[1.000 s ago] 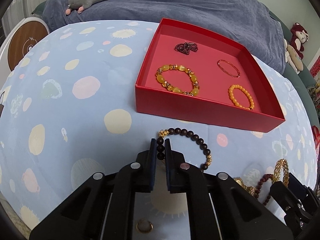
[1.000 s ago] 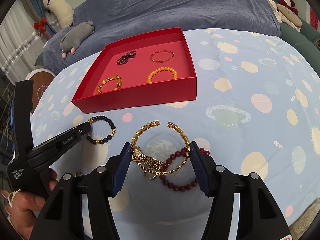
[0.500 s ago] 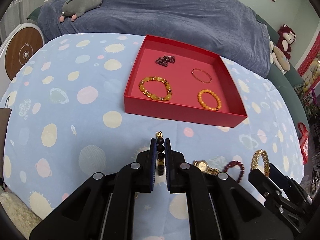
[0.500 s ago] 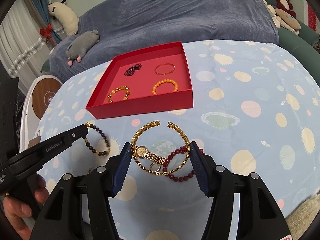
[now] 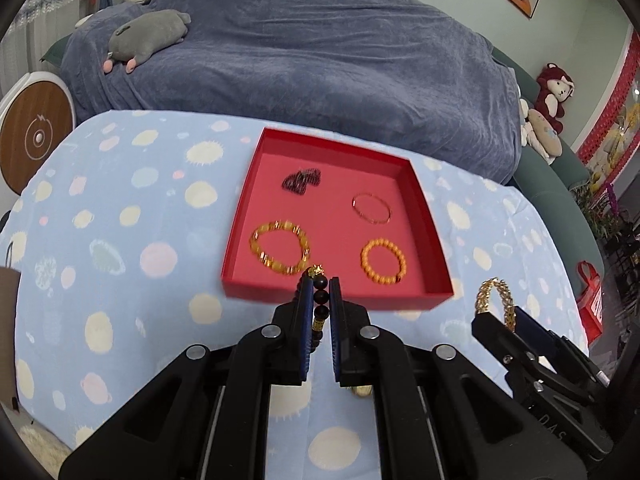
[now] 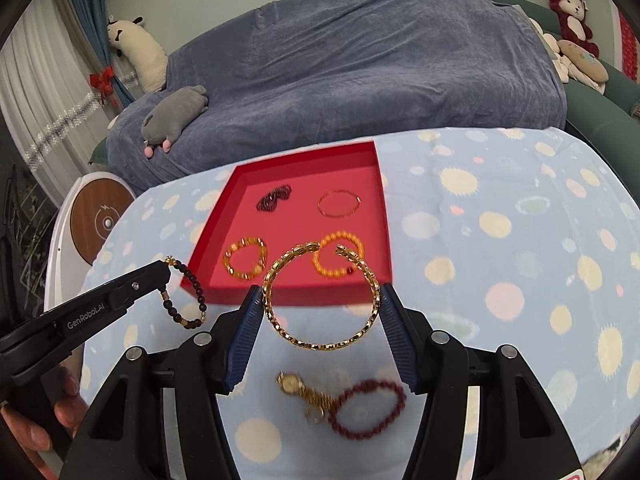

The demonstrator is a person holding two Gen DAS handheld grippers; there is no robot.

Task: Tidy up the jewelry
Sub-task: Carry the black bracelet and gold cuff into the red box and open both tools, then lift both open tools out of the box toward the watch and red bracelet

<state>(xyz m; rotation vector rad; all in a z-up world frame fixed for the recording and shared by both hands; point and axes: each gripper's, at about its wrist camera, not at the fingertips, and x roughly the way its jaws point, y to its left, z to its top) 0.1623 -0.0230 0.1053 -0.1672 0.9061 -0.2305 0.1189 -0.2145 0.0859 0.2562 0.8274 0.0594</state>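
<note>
The left hand-held gripper (image 5: 321,298) pointed steeply downward toward twelve o'clock, its jaws pinched nearly together on a dark beaded bracelet (image 6: 188,300). The right hand-held gripper (image 6: 322,312) tilted down likewise, its jaws about half spread and pressing both sides of a gold chain bangle (image 6: 320,300). A person's hand (image 6: 48,420) gripped the left handle at eight o'clock.
</note>
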